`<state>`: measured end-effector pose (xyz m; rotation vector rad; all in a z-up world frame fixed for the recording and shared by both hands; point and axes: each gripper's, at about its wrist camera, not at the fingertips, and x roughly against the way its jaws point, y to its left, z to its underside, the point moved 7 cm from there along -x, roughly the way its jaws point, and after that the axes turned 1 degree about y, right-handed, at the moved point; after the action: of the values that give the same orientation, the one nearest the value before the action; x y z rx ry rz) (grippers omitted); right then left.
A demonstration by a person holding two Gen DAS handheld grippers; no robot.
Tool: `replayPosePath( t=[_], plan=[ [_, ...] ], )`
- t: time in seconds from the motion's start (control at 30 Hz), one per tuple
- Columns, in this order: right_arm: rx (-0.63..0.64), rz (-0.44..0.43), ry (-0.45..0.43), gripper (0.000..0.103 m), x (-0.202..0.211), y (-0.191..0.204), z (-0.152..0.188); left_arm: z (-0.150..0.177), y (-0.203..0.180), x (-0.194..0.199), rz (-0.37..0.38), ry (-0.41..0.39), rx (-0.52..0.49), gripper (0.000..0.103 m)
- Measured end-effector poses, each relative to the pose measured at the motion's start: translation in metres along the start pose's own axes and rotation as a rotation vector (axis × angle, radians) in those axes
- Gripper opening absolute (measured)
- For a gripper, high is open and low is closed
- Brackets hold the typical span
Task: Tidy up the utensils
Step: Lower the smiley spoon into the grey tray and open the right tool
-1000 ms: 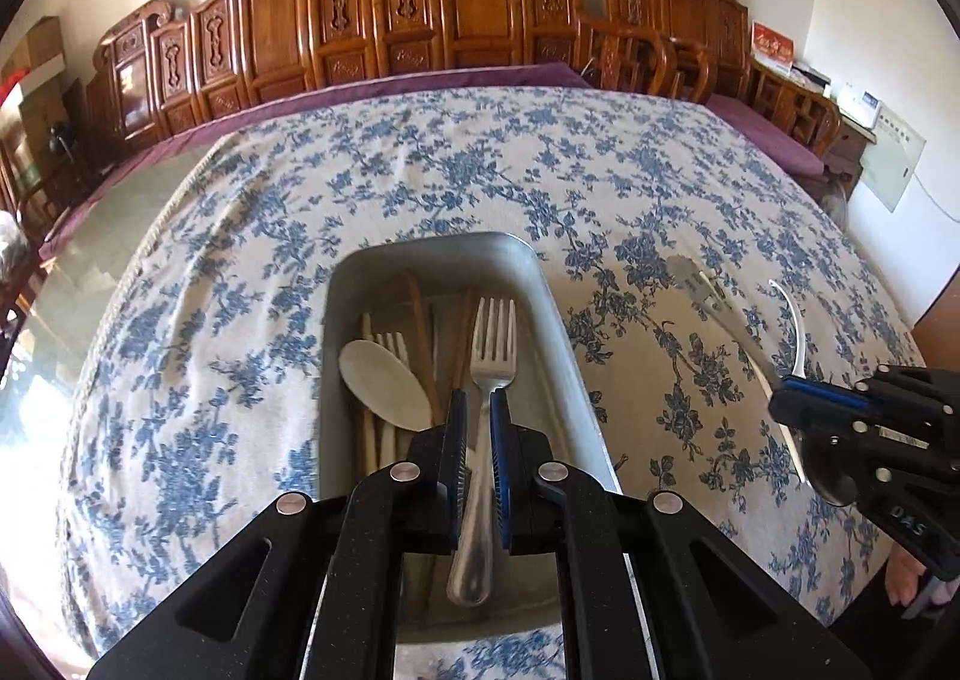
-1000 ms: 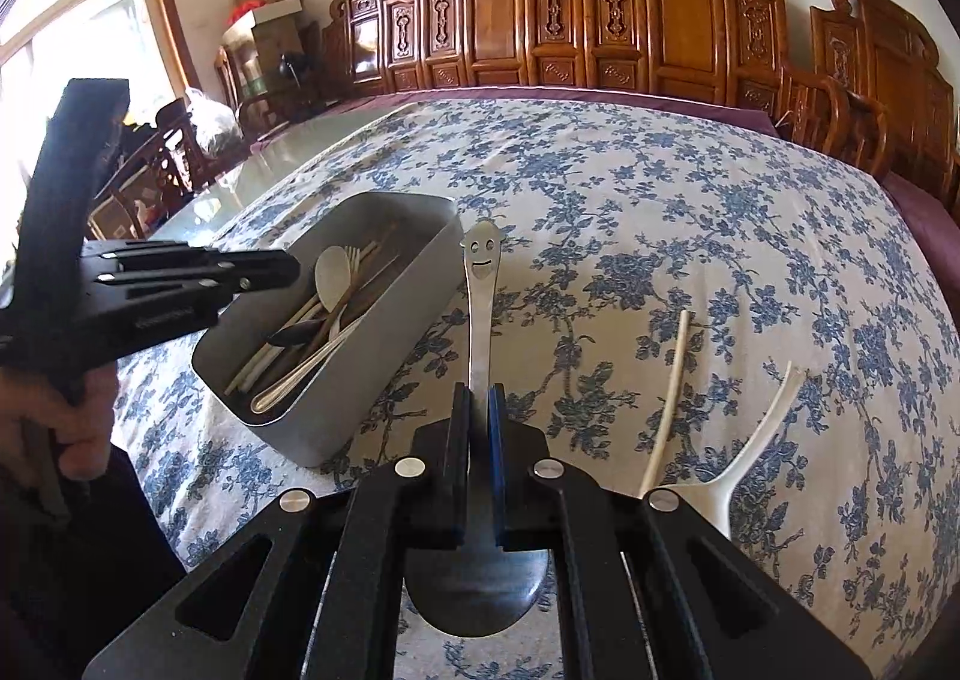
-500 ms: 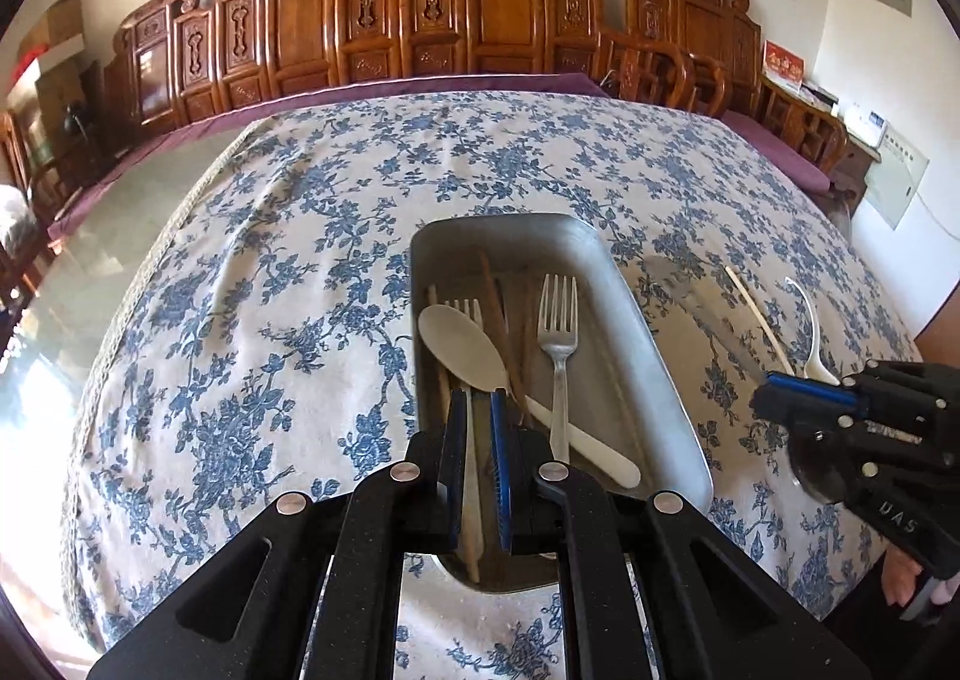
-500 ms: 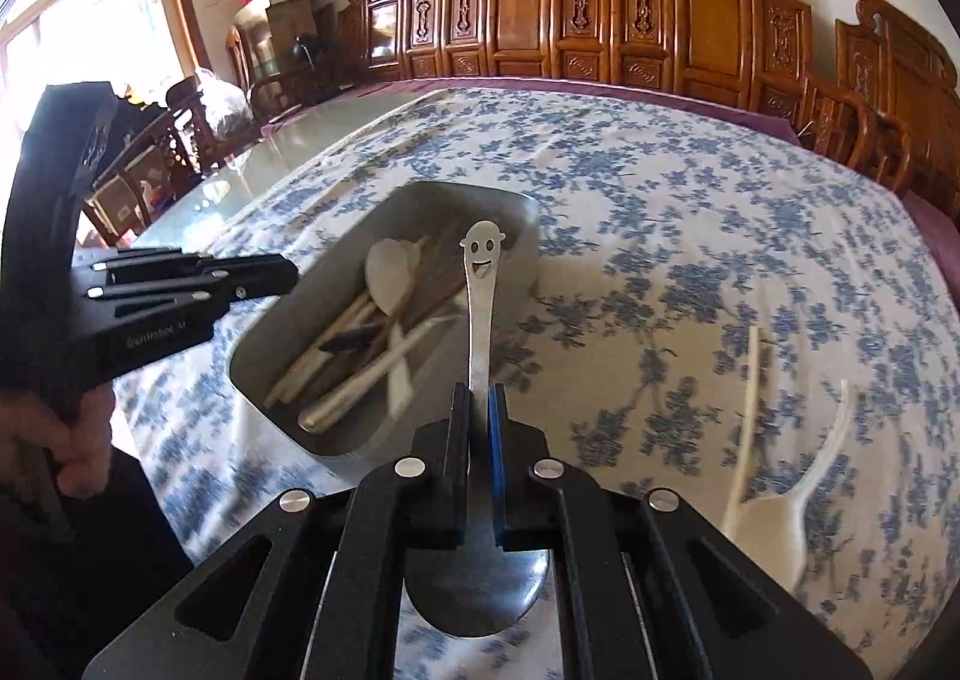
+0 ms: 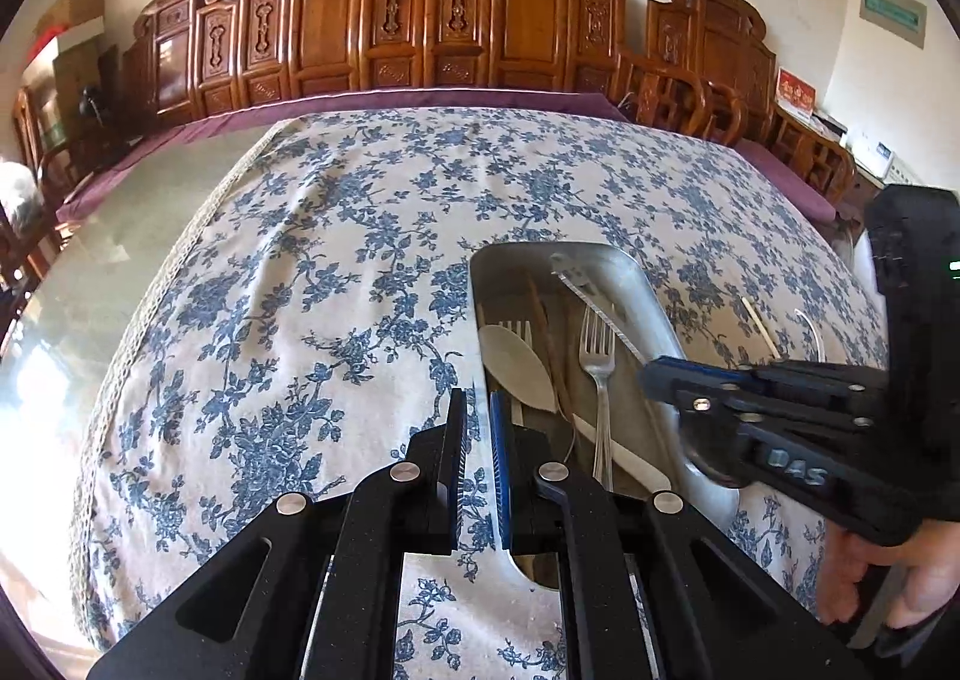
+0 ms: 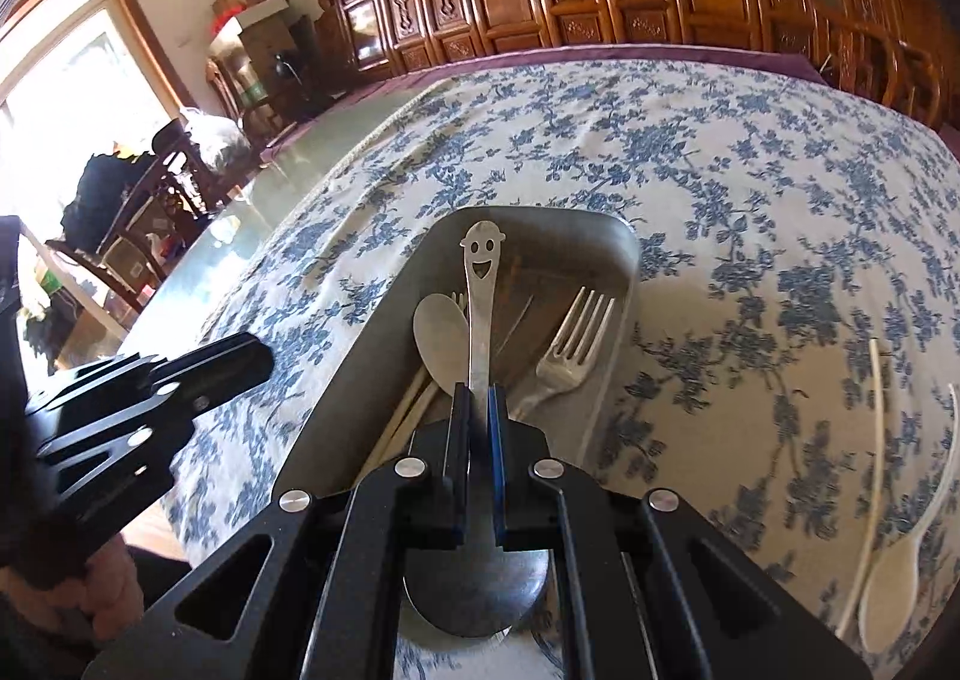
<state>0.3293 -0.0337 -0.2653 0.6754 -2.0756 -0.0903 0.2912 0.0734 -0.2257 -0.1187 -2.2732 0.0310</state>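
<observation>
Right wrist view: your right tongs [image 6: 478, 410] are clamped on the neck of a steel spoon with a smiling face [image 6: 480, 290] cut into its handle end, the handle reaching out over the metal tray [image 6: 624, 260] and the bowl hanging back beneath the tool. The tray sits on the floral-clothed counter [image 6: 750, 188] and already holds a pale spoon [image 6: 438, 332], a fork [image 6: 570, 344] and wooden sticks. Your left tongs [image 5: 477, 470] are closed on nothing, hovering above the cloth beside the tray's near left wall. The risk lies in the release: let go this high and the spoon, heavy at the bowl end, could tip backward, strike the near rim and slide out onto the cloth, or clatter down and jolt the fork. Carry it too far across and the handle may catch the far wall. A single chopstick [image 6: 877, 398] and a white plastic spoon [image 6: 900, 560] wait on the cloth to the right, near the counter edge, where a careless sweep could knock them off.
</observation>
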Motion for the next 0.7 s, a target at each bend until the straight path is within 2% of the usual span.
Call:
replayPosePath(
  t=[0.17, 0.37, 0.57, 0.7],
  plan=[
    [0.007, 0.025, 0.022, 0.007, -0.018, 0.004, -0.001, -0.002, 0.003, -0.001, -0.001, -0.005, 0.016, 0.007],
    [0.009, -0.008, 0.022, 0.008, -0.024, 0.007, -0.001, -0.002, 0.003, 0.001, 0.003, -0.008, 0.019, 0.007],
    [0.029, -0.017, -0.003, 0.01, -0.013, 0.006, -0.005, -0.002, -0.002, 0.0, 0.002, -0.01, 0.01, 0.007],
    [0.048, 0.001, -0.041, 0.01, 0.01, -0.004, -0.005, -0.003, -0.011, 0.001, 0.013, -0.013, 0.004, 0.007]
  ],
)
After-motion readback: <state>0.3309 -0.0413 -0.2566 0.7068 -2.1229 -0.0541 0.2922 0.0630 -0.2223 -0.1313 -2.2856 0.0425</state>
